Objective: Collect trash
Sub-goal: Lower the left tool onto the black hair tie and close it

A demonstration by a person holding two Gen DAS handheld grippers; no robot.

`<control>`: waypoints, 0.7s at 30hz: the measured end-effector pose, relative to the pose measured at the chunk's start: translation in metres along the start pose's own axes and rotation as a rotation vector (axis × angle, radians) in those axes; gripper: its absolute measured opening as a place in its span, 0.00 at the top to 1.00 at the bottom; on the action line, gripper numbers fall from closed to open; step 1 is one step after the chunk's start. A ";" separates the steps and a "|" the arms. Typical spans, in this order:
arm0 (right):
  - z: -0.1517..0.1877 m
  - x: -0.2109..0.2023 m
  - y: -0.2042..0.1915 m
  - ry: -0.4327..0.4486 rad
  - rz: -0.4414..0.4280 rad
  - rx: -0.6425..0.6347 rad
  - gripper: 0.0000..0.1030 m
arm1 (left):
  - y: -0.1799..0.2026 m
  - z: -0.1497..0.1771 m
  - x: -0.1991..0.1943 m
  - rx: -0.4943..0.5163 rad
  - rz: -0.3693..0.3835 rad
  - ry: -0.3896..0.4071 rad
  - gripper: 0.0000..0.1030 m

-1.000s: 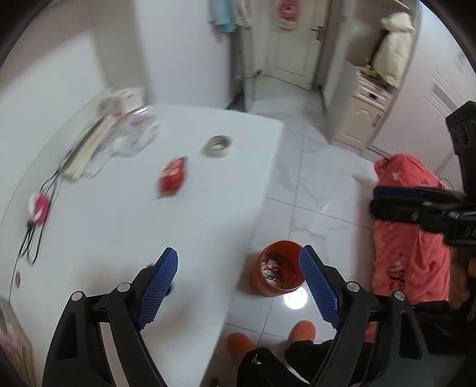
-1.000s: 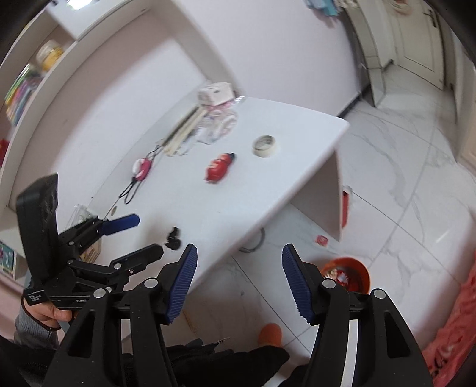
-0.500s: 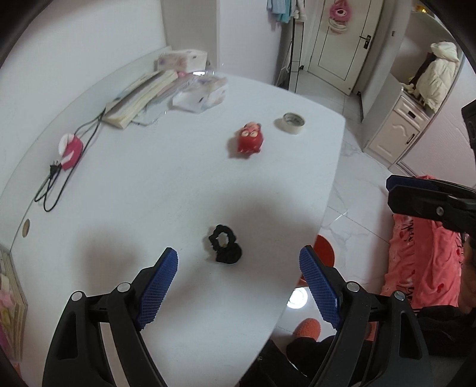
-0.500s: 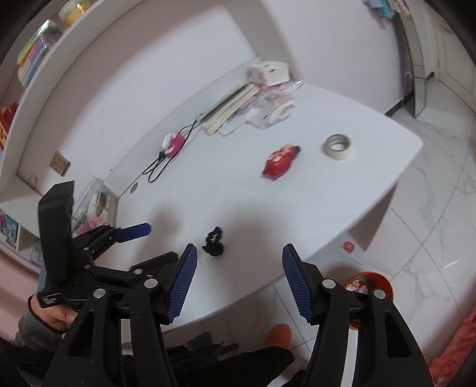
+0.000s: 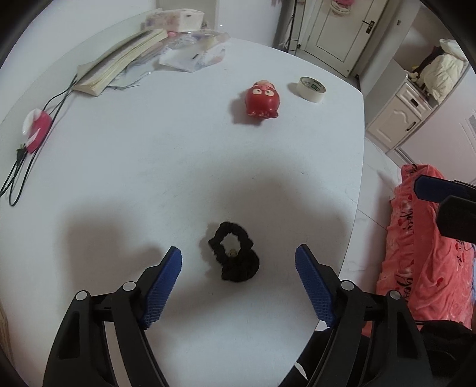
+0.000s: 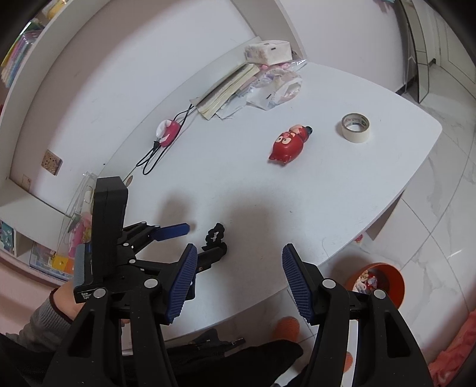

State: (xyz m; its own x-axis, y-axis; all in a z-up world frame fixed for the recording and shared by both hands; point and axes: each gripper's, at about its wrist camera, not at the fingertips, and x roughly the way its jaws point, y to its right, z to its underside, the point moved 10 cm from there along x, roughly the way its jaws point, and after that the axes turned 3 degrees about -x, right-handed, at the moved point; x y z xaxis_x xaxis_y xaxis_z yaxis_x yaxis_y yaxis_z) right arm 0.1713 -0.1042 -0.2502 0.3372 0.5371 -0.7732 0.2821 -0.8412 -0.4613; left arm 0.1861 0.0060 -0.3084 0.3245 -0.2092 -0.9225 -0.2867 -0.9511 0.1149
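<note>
- Scrunchie (image 5: pixel 235 256), black, is seen lying flat on the white table (image 5: pixel 148 166), near the front edge; a small pale bead is visible inside its loop.
- Left gripper (image 5: pixel 238 262) is held just above the table with its blue pads spread wide; the scrunchie lies between them, touched by neither. Nothing is gripped.
- Right gripper (image 6: pixel 238 259) is held off to the side near the table edge, its fingers also parted and nothing between them.
- From the right wrist view the left gripper (image 6: pixel 202 238) is seen with the scrunchie (image 6: pixel 215 233) at its tips.
- Red toy (image 5: pixel 263 99) is laid on its side further back, with a tape roll (image 5: pixel 311 88) just beside it, apart.
- Books (image 5: pixel 119 64), a tissue pack (image 5: pixel 175 19) and a plastic bag (image 5: pixel 193 50) are stacked at the far corner; a pink charger (image 5: pixel 35 129) with cord is noted at the left.
- Orange bin (image 6: pixel 376 282), holding wrappers, stands on the tiled floor beside the table.
</note>
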 end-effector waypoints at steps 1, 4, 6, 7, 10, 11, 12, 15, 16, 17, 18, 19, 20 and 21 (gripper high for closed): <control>0.000 0.001 0.001 0.001 0.000 0.003 0.42 | 0.001 0.000 0.001 0.008 -0.001 -0.001 0.24; -0.002 0.004 0.004 0.003 -0.003 0.017 0.42 | 0.004 0.001 0.008 0.030 0.006 -0.021 0.34; -0.003 0.007 0.006 -0.001 -0.002 0.024 0.42 | 0.004 0.003 0.012 0.032 0.009 -0.035 0.34; -0.004 0.009 0.007 -0.002 -0.004 0.027 0.42 | 0.004 0.003 0.014 0.034 0.010 -0.041 0.37; -0.005 0.010 0.008 -0.004 -0.004 0.035 0.42 | 0.005 0.006 0.020 0.043 0.019 -0.066 0.47; -0.005 0.011 0.009 -0.003 -0.005 0.039 0.42 | 0.004 0.007 0.022 0.042 0.019 -0.072 0.47; -0.005 0.011 0.010 -0.003 -0.004 0.041 0.42 | 0.004 0.006 0.021 0.044 0.020 -0.064 0.47; -0.005 0.011 0.014 -0.004 0.000 0.056 0.42 | 0.003 0.004 0.021 0.056 0.016 -0.061 0.48; -0.005 0.012 0.016 -0.005 0.002 0.060 0.42 | 0.003 0.003 0.021 0.061 0.013 -0.059 0.49; -0.004 0.012 0.017 -0.005 0.004 0.063 0.42 | 0.004 0.001 0.021 0.065 0.005 -0.055 0.53; -0.004 0.012 0.019 -0.005 0.006 0.067 0.42 | 0.002 0.001 0.020 0.079 -0.013 -0.051 0.56; -0.003 0.012 0.020 -0.006 0.006 0.071 0.42 | 0.002 -0.002 0.021 0.084 -0.023 -0.050 0.64; -0.004 0.013 0.021 -0.005 0.006 0.075 0.42 | 0.001 -0.003 0.020 0.088 -0.028 -0.047 0.74; -0.004 0.013 0.022 -0.005 0.008 0.079 0.42 | 0.001 -0.004 0.020 0.088 -0.022 -0.049 0.77</control>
State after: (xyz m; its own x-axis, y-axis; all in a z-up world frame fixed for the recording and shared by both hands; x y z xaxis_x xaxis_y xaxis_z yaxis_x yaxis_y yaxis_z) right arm 0.1852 -0.1152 -0.2692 0.3347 0.5302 -0.7790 0.2077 -0.8479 -0.4878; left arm 0.1957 0.0003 -0.3256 0.2875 -0.1755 -0.9416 -0.3587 -0.9312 0.0640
